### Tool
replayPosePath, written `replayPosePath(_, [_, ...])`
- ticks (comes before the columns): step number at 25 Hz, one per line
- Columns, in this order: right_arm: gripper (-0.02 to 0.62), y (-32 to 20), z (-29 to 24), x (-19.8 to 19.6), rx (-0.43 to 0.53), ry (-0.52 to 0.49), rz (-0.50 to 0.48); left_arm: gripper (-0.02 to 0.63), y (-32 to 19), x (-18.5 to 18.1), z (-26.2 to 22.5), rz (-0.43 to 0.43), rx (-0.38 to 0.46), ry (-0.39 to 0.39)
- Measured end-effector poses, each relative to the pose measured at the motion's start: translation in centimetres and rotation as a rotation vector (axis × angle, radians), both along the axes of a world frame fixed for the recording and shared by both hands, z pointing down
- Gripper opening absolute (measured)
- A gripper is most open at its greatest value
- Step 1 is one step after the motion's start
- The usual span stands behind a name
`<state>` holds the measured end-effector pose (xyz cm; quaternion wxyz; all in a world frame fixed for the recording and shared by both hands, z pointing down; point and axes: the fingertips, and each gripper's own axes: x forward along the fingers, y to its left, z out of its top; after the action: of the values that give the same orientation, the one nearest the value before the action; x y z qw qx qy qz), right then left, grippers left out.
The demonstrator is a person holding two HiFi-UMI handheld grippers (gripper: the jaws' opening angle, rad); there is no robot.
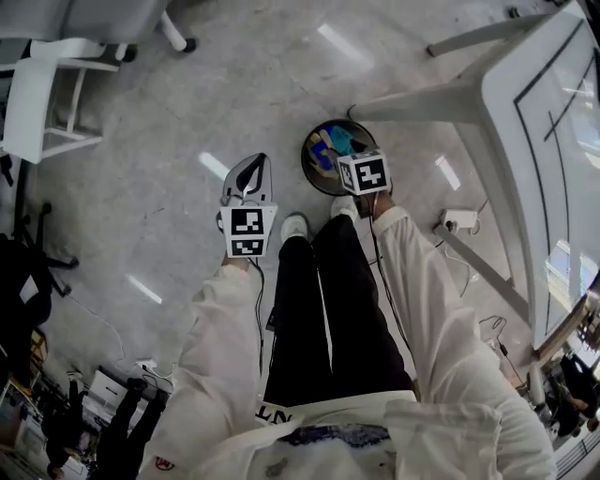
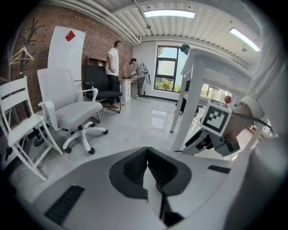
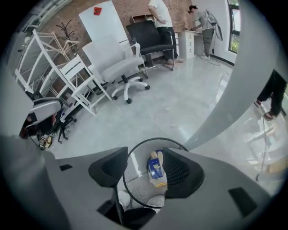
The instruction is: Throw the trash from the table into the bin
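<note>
Trash [image 3: 155,167] in the bin [image 1: 310,161] sits half hidden beneath the right gripper [image 3: 144,170], which points steeply down, jaws wide and empty; left gripper [image 2: 147,156] jaws closed.

I see the bin [image 1: 310,150] on the floor just ahead of the person's shoes [image 1: 293,226], with a packet [image 3: 156,167] lying inside it. The right hand-held gripper [image 1: 362,171] hangs above the bin's near rim. The left hand-held gripper [image 1: 248,178] is off to the bin's left. The desk [image 1: 525,103] stands right of the bin, and an office chair [image 1: 122,19] is far off to its left.
</note>
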<state>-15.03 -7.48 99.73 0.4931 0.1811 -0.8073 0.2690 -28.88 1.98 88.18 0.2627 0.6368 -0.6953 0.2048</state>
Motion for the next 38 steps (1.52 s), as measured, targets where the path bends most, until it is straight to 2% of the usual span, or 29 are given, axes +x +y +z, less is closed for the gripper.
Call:
replayPosePath(6, [0.240,-1.2,-8.9,-0.6,0.071,-0.083,0.041,0.008,-0.4,-0.9,-6.8,0.028,0.036,-0.026])
replayPosePath(13, [0.215,-1.1,-21.5,-0.5,0.184,-0.177,0.080,0.008,-0.9,-1.1,-16.2,0.073,0.103,-0.046])
replayPosePath(21, [0.177,-1.2,-35.0,1.8,0.325,-0.269,0.139,0.008,-0.4,-0.3,-26.3,0.101,0.162,-0.061])
replayPosePath(32, [0.108,-0.7,-47.8,4.0,0.470,-0.385,0.183,0.008,-0.1,2.0,-36.7,0.149,0.257,-0.102])
replayPosePath(38, [0.065,0.2,-53.4,6.6,0.557,-0.437,0.222,0.008,-0.3,3.9,-42.0,0.185,0.316,-0.122])
